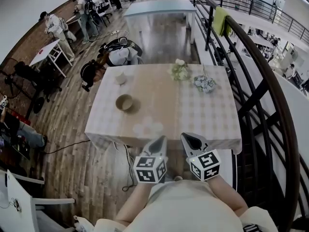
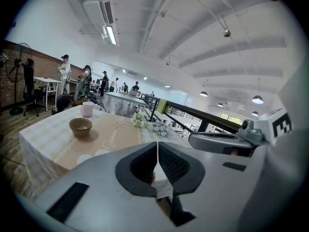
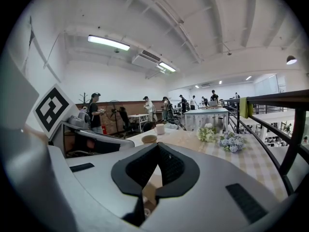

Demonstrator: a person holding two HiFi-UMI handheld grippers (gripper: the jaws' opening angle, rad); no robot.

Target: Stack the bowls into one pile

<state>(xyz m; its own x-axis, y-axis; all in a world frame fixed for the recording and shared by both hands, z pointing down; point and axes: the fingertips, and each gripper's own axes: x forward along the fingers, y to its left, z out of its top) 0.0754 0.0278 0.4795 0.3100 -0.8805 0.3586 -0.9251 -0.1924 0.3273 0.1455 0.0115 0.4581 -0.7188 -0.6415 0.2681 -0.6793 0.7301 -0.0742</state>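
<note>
Table dressing and surrounds
Square table in pale checked cloth (image 1: pixel 207 115): white ceramic mug (image 1: pixel 119 77) far left, white flower bunch (image 1: pixel 179 70) near blue flower bunch (image 1: pixel 204 83) — black curved metal railing (image 1: pixel 263 88) at right, green cloth (image 1: pixel 221 21) draped over it.

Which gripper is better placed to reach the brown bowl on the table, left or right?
Left, probably. The brown bowl sits on the left half of the table, nearer the left gripper; the right gripper would have to cross over. Both have shut jaws.
</note>
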